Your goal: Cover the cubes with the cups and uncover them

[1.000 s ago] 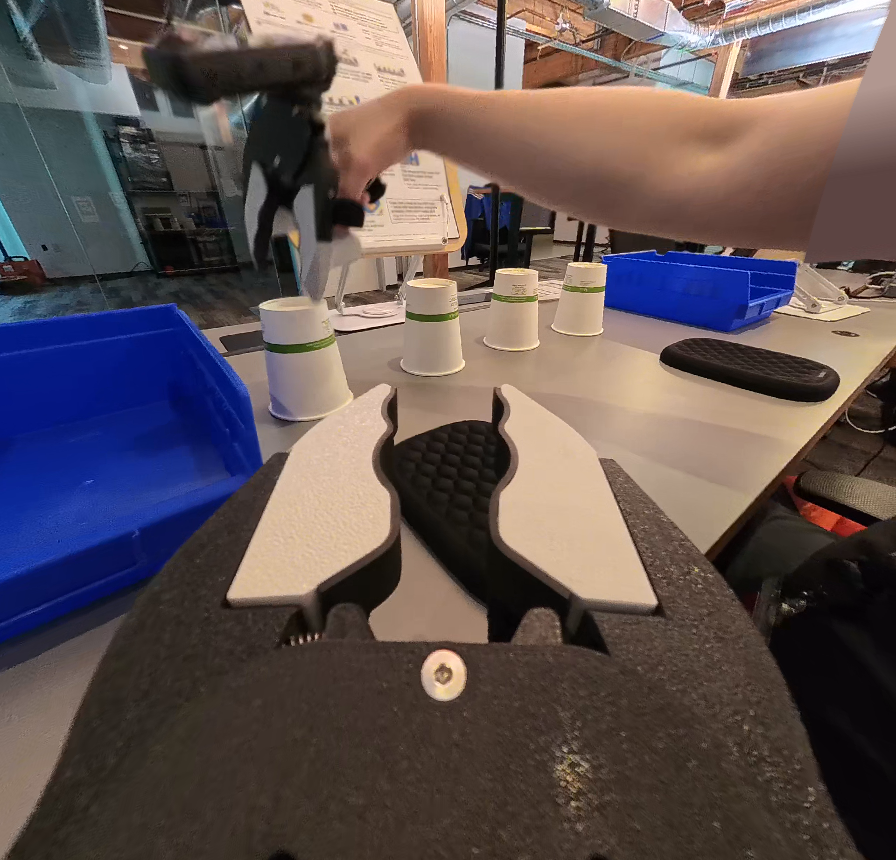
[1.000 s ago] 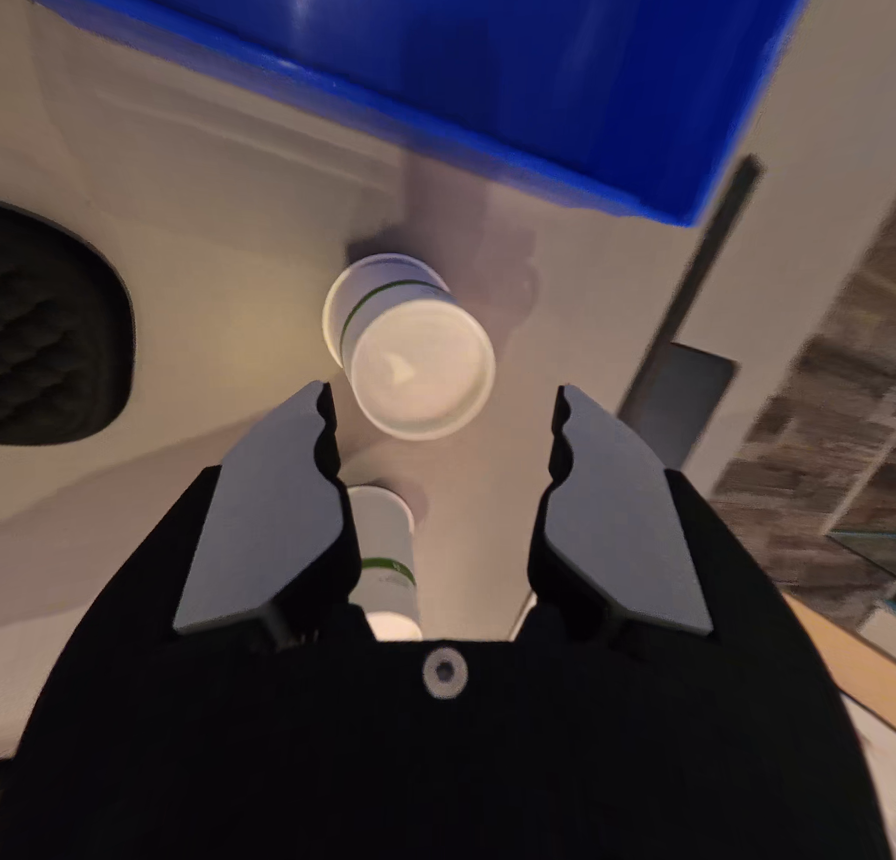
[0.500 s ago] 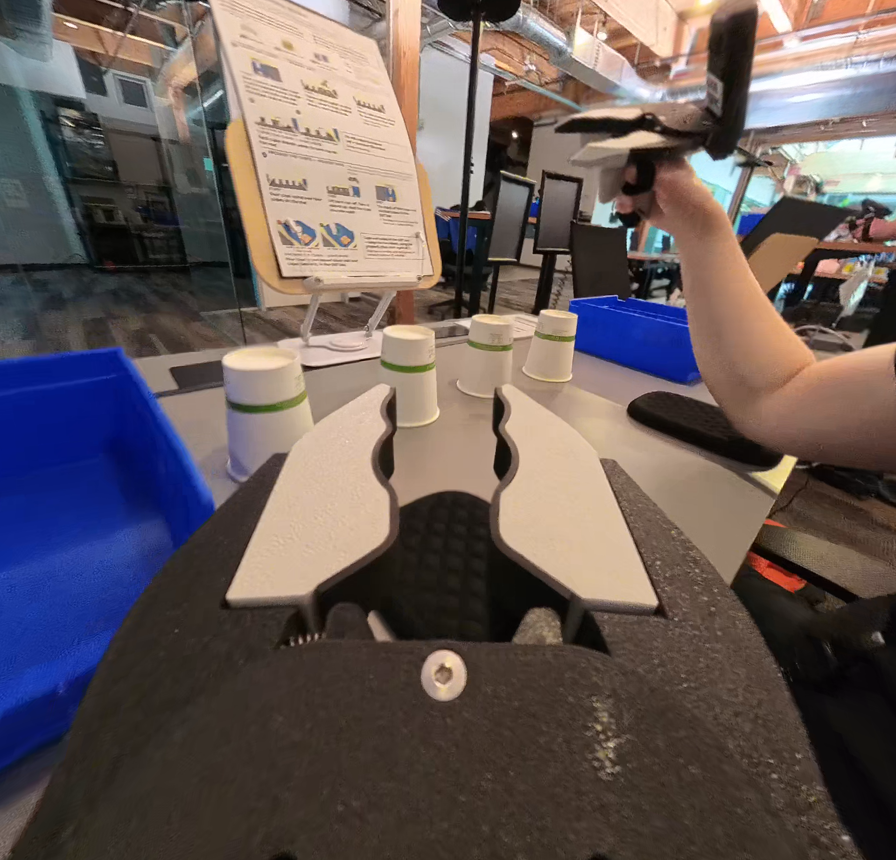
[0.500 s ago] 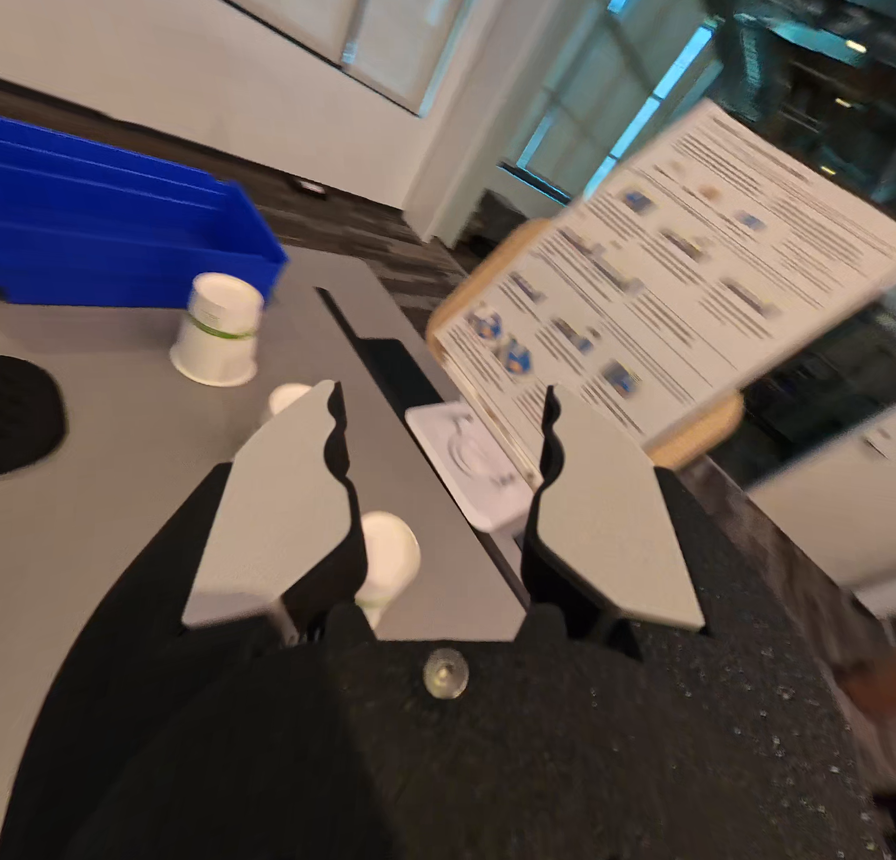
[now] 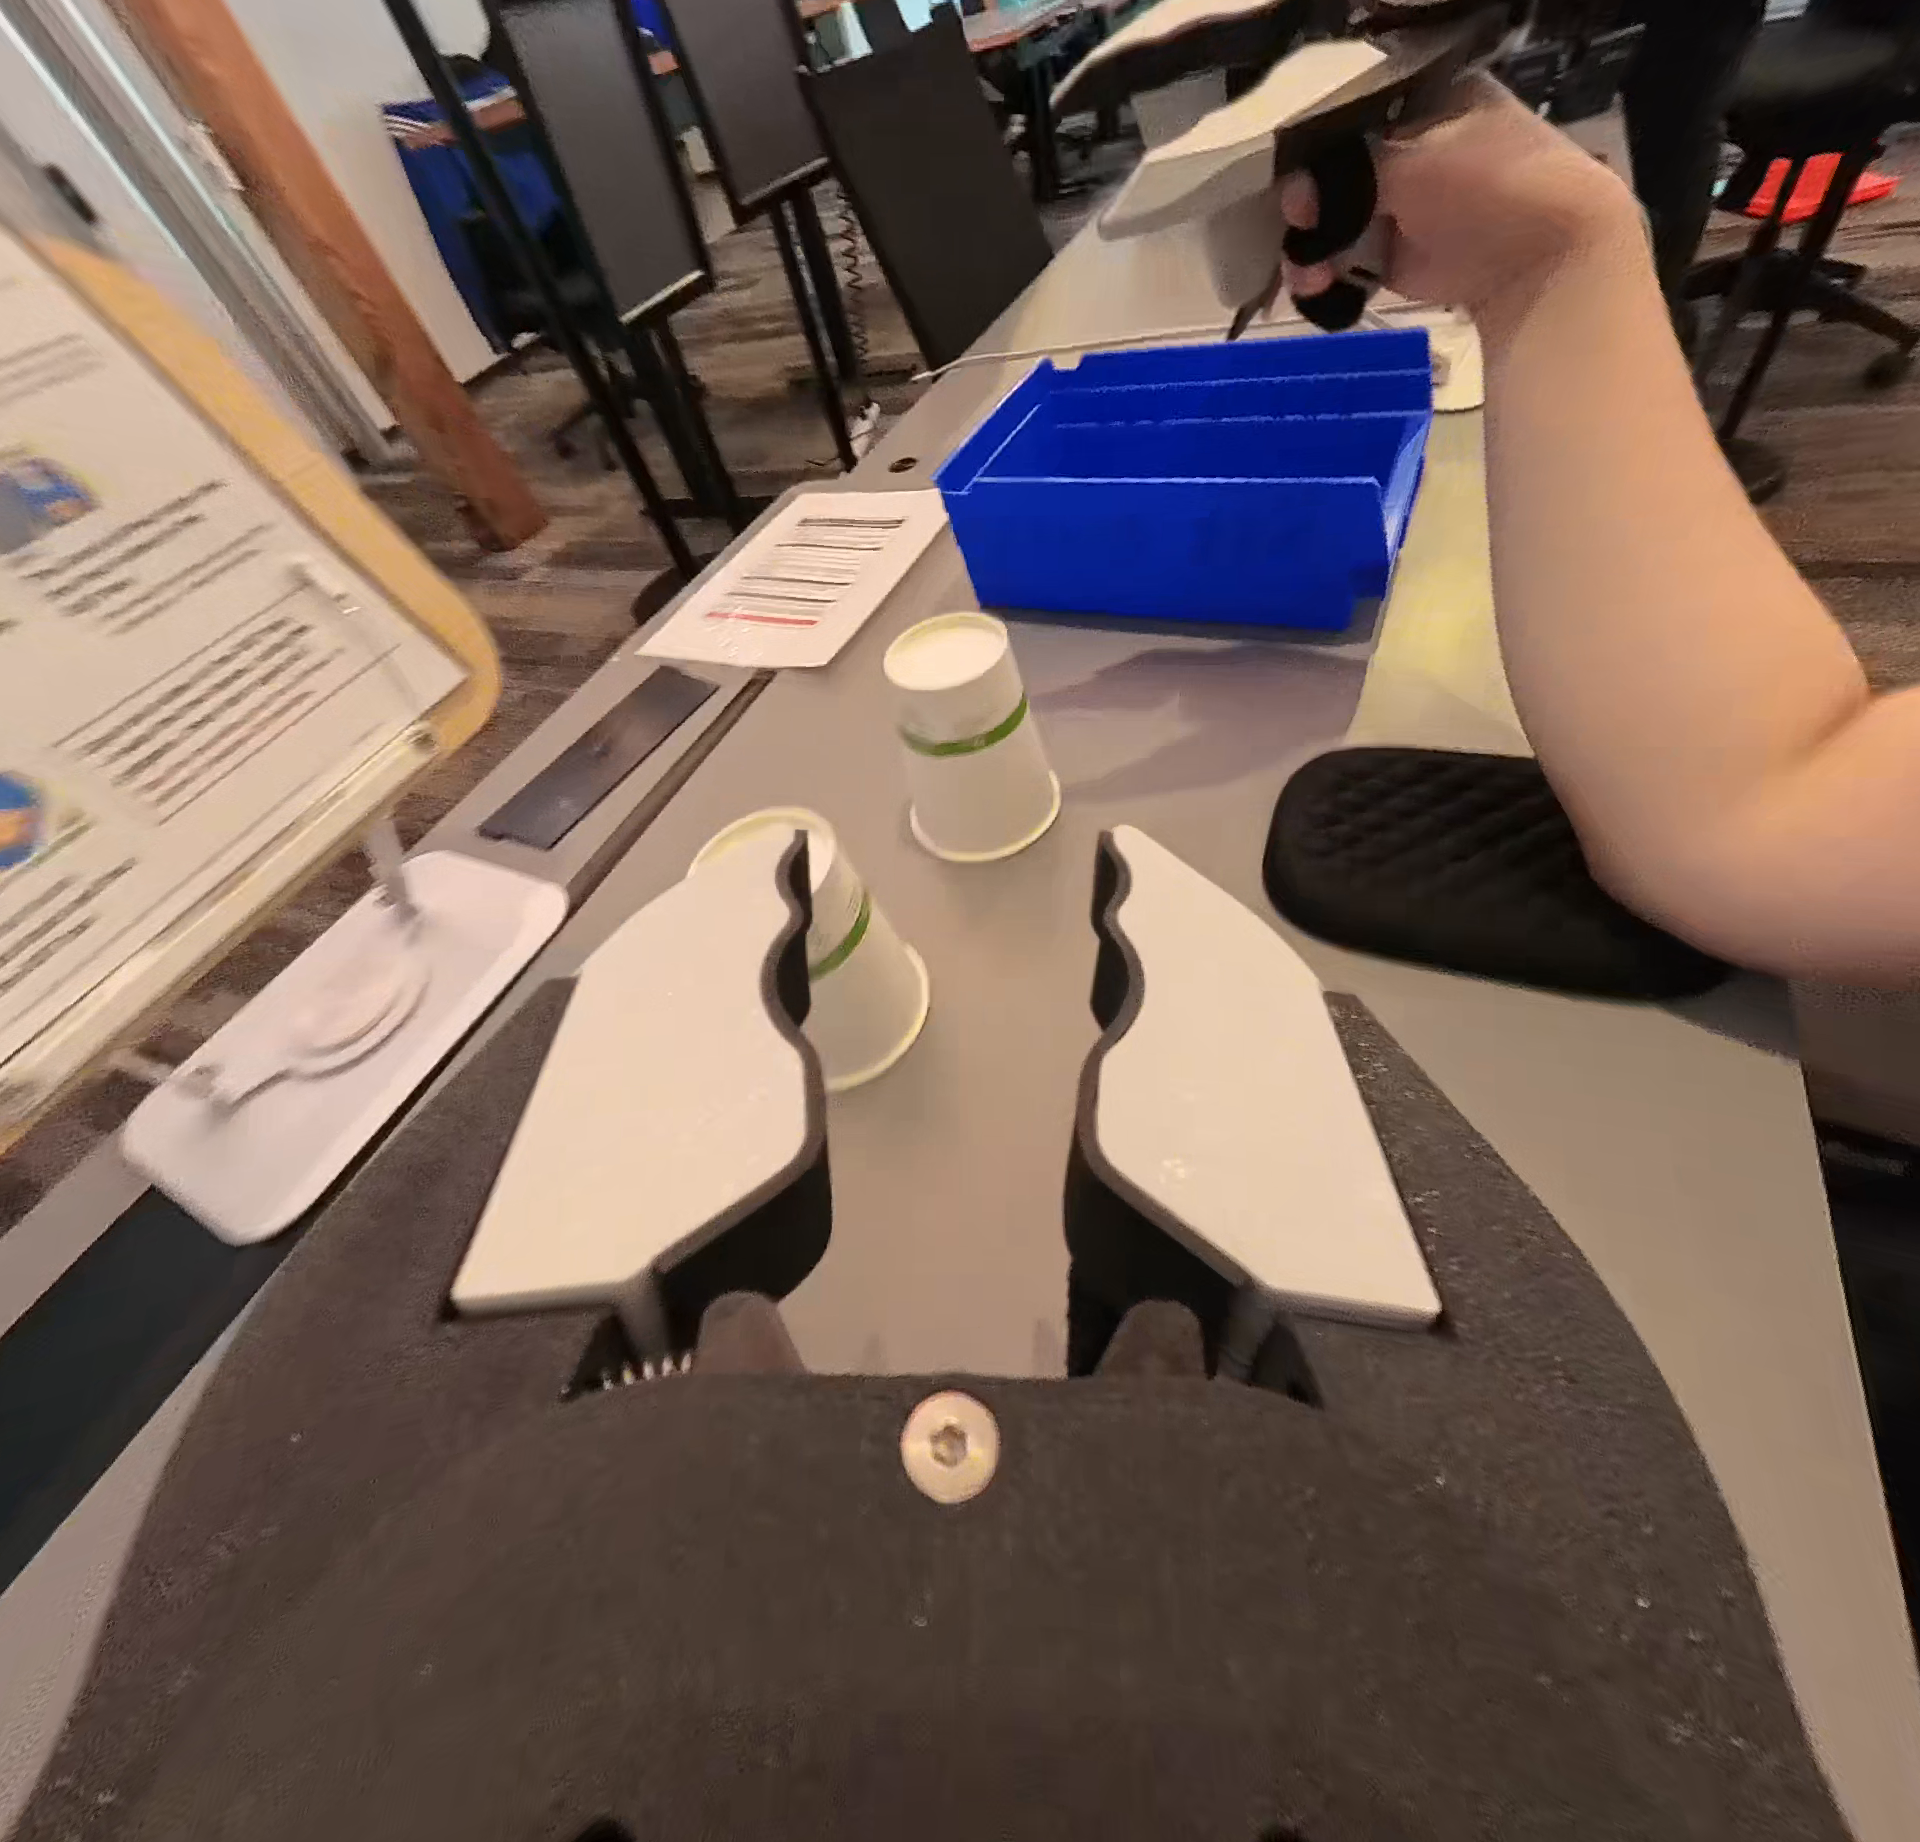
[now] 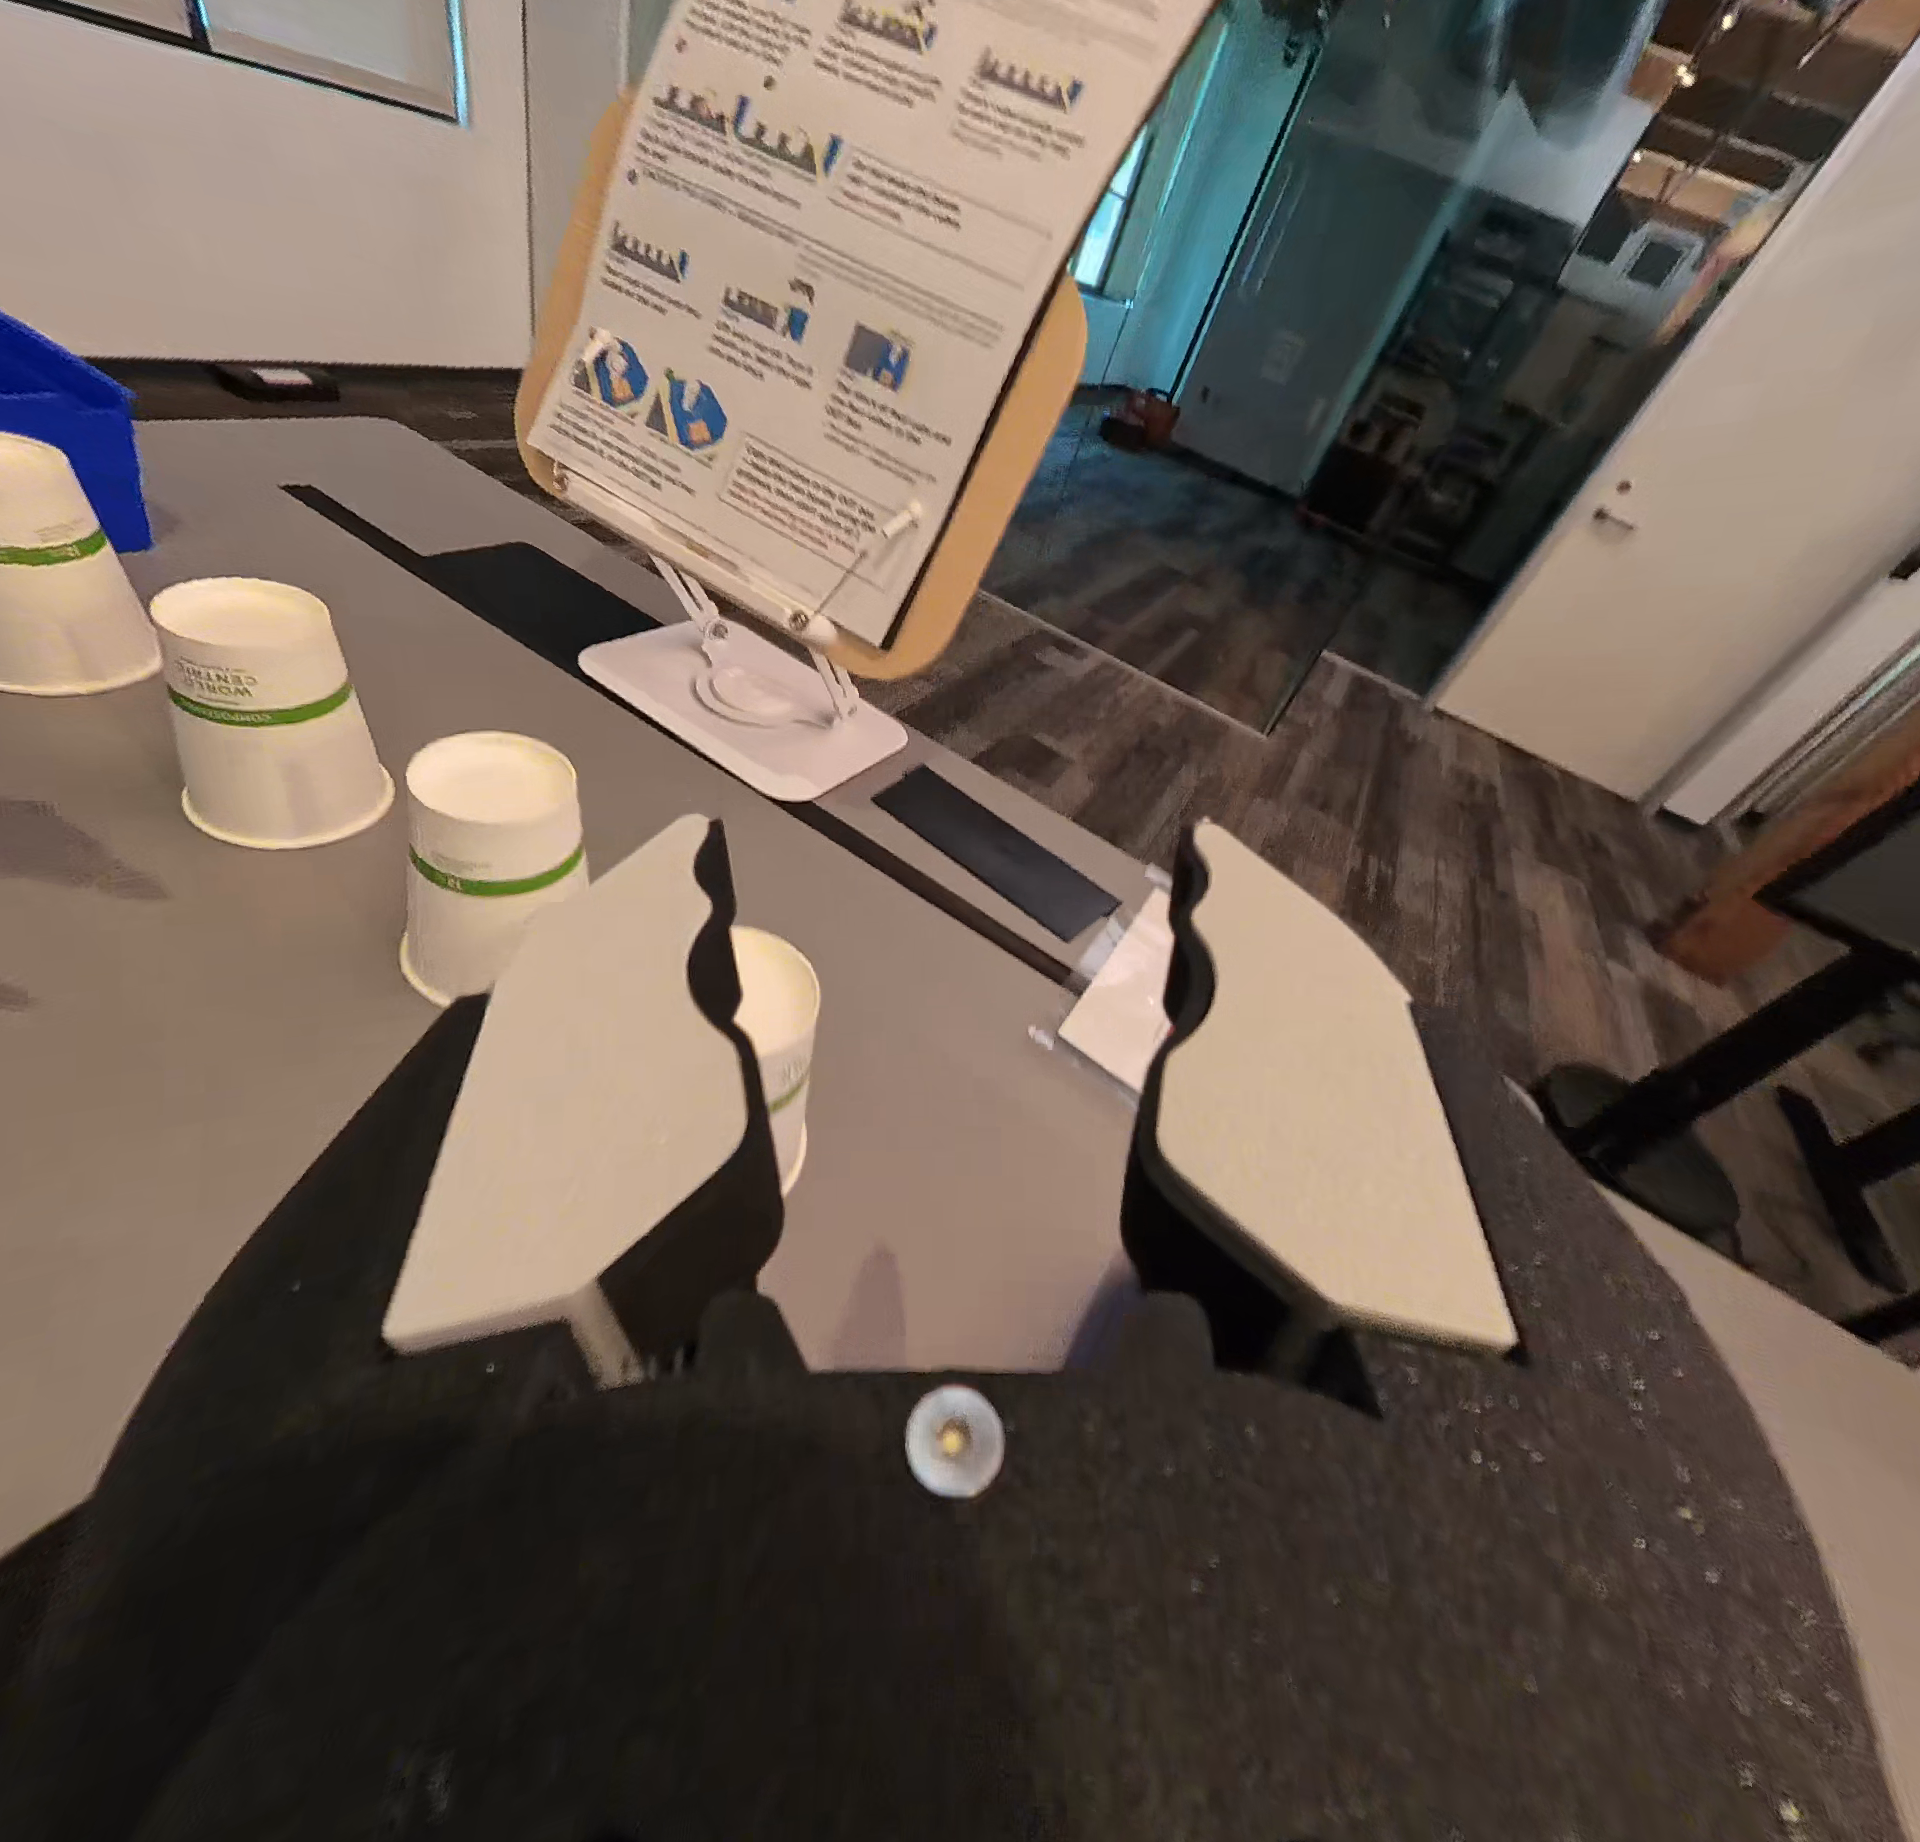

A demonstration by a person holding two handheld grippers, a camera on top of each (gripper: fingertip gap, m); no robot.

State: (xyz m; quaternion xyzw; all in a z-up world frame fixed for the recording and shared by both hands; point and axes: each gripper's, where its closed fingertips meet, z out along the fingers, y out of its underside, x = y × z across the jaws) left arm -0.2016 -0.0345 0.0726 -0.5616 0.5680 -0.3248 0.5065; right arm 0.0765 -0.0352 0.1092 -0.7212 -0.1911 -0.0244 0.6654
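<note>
Grey worktop, cleared in the middle, with a blue bin at the far end in the left wrist view. Document stand at the worktop's far edge. Four paper cups in a row in the right wrist view, all inverted, mouths down on the worktop, and nearest, partly hidden behind a tool finger. No cubes in sight; presumably under the cups, so covering looks done and uncovering wholly left. Left tool spread wide, holding nothing, low over the worktop near two cups. Right tool also wide and empty, raised above the near end of the row.
</note>
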